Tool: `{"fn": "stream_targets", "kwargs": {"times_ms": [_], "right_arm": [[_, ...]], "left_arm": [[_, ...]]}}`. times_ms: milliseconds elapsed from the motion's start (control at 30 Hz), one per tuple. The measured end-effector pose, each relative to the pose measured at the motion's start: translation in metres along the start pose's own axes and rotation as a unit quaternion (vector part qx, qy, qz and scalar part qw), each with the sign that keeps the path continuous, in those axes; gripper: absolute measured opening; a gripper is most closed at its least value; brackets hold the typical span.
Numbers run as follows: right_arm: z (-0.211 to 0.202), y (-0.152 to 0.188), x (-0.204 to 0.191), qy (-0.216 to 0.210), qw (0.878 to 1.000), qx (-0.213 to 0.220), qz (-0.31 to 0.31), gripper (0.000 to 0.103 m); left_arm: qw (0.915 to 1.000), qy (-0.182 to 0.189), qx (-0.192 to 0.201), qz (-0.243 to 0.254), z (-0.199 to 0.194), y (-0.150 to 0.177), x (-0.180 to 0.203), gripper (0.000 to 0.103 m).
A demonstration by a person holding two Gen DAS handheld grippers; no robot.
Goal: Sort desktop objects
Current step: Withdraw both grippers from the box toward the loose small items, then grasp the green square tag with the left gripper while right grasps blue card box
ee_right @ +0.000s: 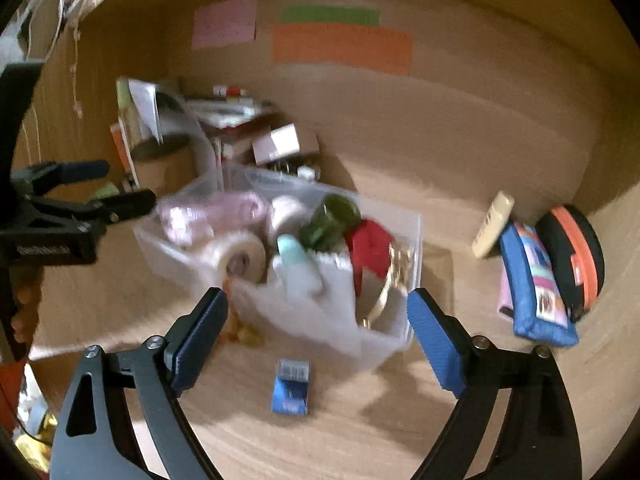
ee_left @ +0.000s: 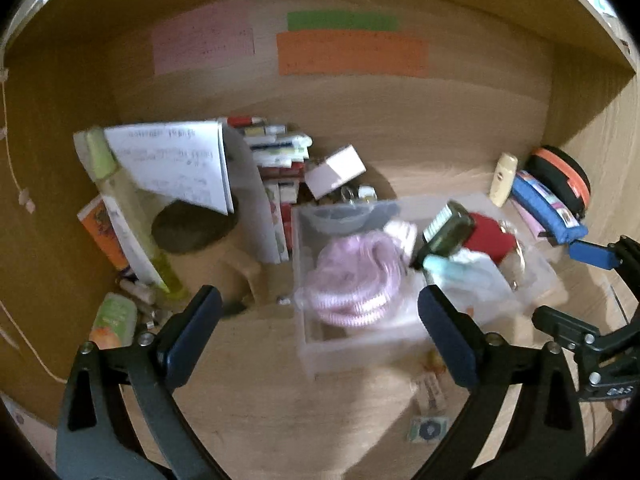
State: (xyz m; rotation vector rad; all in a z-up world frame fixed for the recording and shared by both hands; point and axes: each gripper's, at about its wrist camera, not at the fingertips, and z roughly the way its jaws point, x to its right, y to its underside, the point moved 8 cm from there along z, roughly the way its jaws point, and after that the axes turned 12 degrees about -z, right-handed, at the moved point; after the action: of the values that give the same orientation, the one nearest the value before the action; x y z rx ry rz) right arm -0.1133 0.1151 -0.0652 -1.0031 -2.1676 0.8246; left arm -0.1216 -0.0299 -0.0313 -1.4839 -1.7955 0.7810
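Note:
A clear plastic bin [ee_left: 344,354] [ee_right: 384,340] stands on the wooden desk, holding a pink coiled cord [ee_left: 352,276] [ee_right: 216,212], a dark green jar [ee_left: 448,232] [ee_right: 330,216], a red item [ee_left: 490,236] [ee_right: 370,246], a tape roll [ee_right: 240,254] and a pale teal-capped bottle [ee_right: 298,264]. My left gripper [ee_left: 320,320] is open and empty, just in front of the bin. My right gripper [ee_right: 318,332] is open and empty at the bin's near corner. A small blue box [ee_right: 291,388] lies on the desk between its fingers.
Books, papers and a brown cup [ee_left: 192,226] crowd the back left. A white box [ee_left: 336,170] lies behind the bin. A blue pencil case [ee_right: 536,284], a black-and-orange pouch [ee_right: 572,256] and a cream tube [ee_right: 492,230] lean at the right wall. Small bottles [ee_left: 116,316] stand at left.

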Motion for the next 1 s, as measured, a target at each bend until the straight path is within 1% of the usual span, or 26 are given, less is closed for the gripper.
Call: {"fn": "stream_targets", "kwargs": {"times_ms": [133,300,400,433,500,600,667,733,833,933,1000], "right_arm": [[0.002,0.021,-0.002,0.013,0.999,-0.028,-0.011,0.090],[0.008,0.050,-0.007,0.000,0.998,-0.056,-0.001,0.090],[0.014,0.065,-0.011,-0.003,0.997,-0.071,-0.006,0.090],[0.015,0.068,-0.012,-0.001,0.997,-0.071,-0.010,0.090],[0.019,0.073,-0.013,0.004,0.997,-0.075,-0.018,0.090],[0.028,0.079,-0.014,-0.019,0.996,-0.088,-0.015,0.090],[0.032,0.080,-0.015,-0.038,0.995,-0.092,-0.008,0.090],[0.036,0.080,-0.015,-0.051,0.994,-0.095,-0.006,0.089],[0.040,0.080,-0.017,-0.063,0.993,-0.098,-0.006,0.087],[0.043,0.081,-0.019,-0.078,0.992,-0.100,-0.004,0.080],[0.047,0.082,-0.020,-0.087,0.991,-0.103,0.001,0.070]], "left_arm": [[0.9998,0.010,-0.010,0.012,-0.004,0.013,0.002,0.100],[0.9994,0.027,-0.016,0.017,-0.010,0.023,0.009,0.100],[0.9984,0.037,-0.037,0.025,-0.008,0.033,0.017,0.100],[0.9979,0.037,-0.043,0.030,-0.006,0.037,0.020,0.100],[0.9979,0.029,-0.043,0.040,-0.006,0.042,0.025,0.100],[0.9970,0.033,-0.049,0.051,-0.005,0.051,0.032,0.100],[0.9953,0.043,-0.064,0.059,-0.002,0.062,0.038,0.100],[0.9942,0.037,-0.075,0.068,0.002,0.071,0.040,0.100],[0.9905,0.038,-0.105,0.079,0.012,0.089,0.042,0.100],[0.9856,0.043,-0.138,0.088,0.021,0.104,0.045,0.100],[0.9832,0.047,-0.151,0.091,0.025,0.111,0.047,0.100]]}}
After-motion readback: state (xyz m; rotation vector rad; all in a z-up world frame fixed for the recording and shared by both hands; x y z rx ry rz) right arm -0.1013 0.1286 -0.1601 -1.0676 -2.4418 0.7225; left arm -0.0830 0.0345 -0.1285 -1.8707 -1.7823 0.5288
